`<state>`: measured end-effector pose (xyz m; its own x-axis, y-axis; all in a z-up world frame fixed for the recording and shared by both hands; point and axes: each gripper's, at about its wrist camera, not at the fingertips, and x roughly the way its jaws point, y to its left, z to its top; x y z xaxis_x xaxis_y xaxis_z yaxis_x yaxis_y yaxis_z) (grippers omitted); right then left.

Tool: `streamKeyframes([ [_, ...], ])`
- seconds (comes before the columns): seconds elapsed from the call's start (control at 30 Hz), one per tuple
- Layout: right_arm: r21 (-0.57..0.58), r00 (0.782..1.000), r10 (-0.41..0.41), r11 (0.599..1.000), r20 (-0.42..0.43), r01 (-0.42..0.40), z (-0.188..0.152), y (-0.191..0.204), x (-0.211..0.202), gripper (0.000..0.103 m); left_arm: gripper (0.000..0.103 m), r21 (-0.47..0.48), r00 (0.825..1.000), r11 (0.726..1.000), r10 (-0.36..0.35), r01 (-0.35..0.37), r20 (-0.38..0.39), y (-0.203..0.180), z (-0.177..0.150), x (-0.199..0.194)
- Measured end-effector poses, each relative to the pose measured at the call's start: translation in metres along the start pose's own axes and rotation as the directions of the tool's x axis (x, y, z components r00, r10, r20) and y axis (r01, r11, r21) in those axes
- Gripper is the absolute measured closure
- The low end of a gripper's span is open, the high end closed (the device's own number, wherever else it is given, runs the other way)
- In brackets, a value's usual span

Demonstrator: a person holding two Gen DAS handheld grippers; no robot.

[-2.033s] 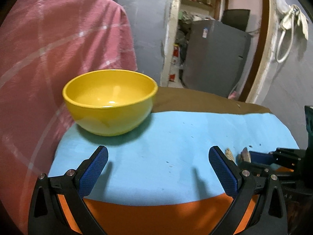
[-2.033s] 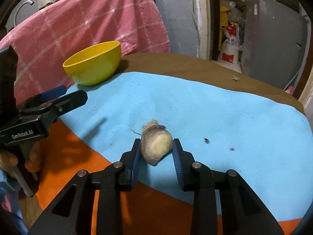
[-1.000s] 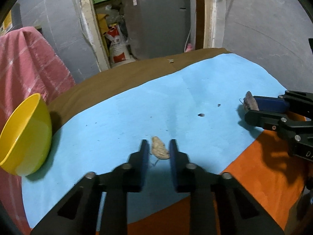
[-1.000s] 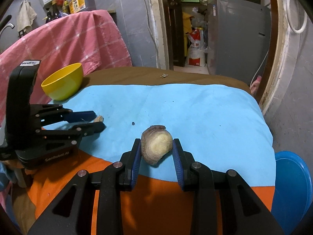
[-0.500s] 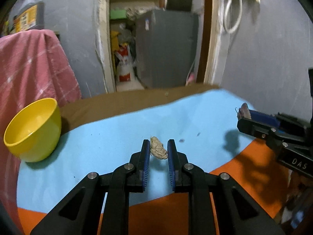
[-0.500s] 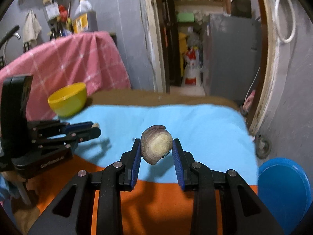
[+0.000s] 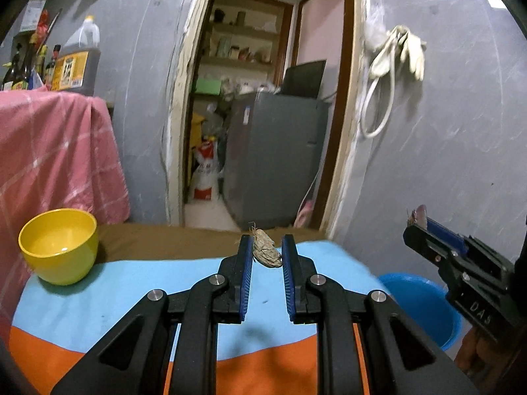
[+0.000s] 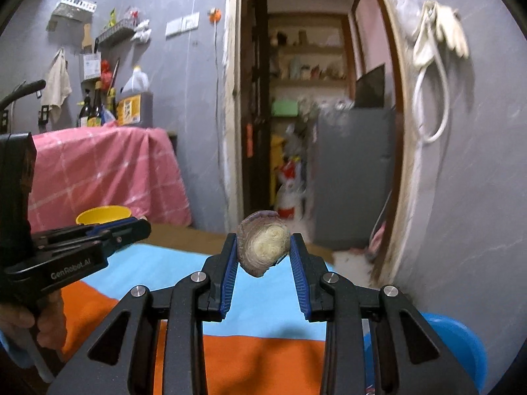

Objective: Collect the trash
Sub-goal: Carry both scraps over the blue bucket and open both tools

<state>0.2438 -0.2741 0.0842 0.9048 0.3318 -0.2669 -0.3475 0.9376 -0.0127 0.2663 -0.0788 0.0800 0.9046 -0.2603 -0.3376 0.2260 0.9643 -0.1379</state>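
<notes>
My left gripper (image 7: pixel 266 250) is shut on a small brown dried scrap (image 7: pixel 267 252) and holds it in the air above the table. My right gripper (image 8: pixel 263 250) is shut on a round purple-skinned vegetable stub (image 8: pixel 263 247) with a pale cut face, also lifted. In the left wrist view the right gripper (image 7: pixel 425 227) is at the far right, above a blue bin (image 7: pixel 418 306) on the floor. In the right wrist view the left gripper (image 8: pixel 131 228) is at the left, and the bin (image 8: pixel 461 339) shows at the lower right.
The table has a light blue cloth (image 7: pixel 164 283) over an orange cover (image 7: pixel 263 372). A yellow bowl (image 7: pixel 59 247) stands at its back left, beside a pink checked cloth (image 7: pixel 49 164). Behind are a doorway, a grey fridge (image 7: pixel 273 158) and a grey wall.
The left gripper closed on the brown scrap and lifted it off the cloth. Both grippers rose and tilted up, and the blue bin came into the left wrist view.
</notes>
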Motion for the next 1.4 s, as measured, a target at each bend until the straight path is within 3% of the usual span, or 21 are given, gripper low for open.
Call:
streamKeyframes([
  [0.27,0.004,0.986,-0.113,0.994,0.121,0.114,0.004,-0.021,-0.042,0.074,0.088,0.045,0.995,0.997,-0.063,0.059,0.082,-0.044,0.011,-0.01],
  [0.53,0.055,0.962,-0.218,0.976,0.162,0.212,0.0,-0.049,-0.072,0.074,0.088,0.079,0.987,0.988,-0.139,0.133,0.081,-0.087,0.013,-0.005],
  [0.8,0.133,0.945,-0.305,0.948,0.115,0.289,-0.013,-0.087,-0.09,0.074,0.088,0.097,0.979,0.976,-0.2,0.196,0.035,-0.128,0.007,0.008],
  [1.03,0.183,0.937,-0.349,0.923,0.03,0.338,-0.029,-0.117,-0.095,0.074,0.088,0.079,0.965,0.963,-0.252,0.257,-0.074,-0.158,-0.006,0.032],
  [1.23,0.221,0.929,-0.363,0.902,-0.076,0.371,-0.045,-0.142,-0.093,0.074,0.088,0.033,0.936,0.951,-0.295,0.306,-0.192,-0.177,-0.021,0.061],
  [1.4,0.279,0.921,-0.357,0.878,-0.158,0.389,-0.059,-0.163,-0.091,0.073,0.088,-0.005,0.899,0.94,-0.327,0.34,-0.292,-0.192,-0.033,0.086],
])
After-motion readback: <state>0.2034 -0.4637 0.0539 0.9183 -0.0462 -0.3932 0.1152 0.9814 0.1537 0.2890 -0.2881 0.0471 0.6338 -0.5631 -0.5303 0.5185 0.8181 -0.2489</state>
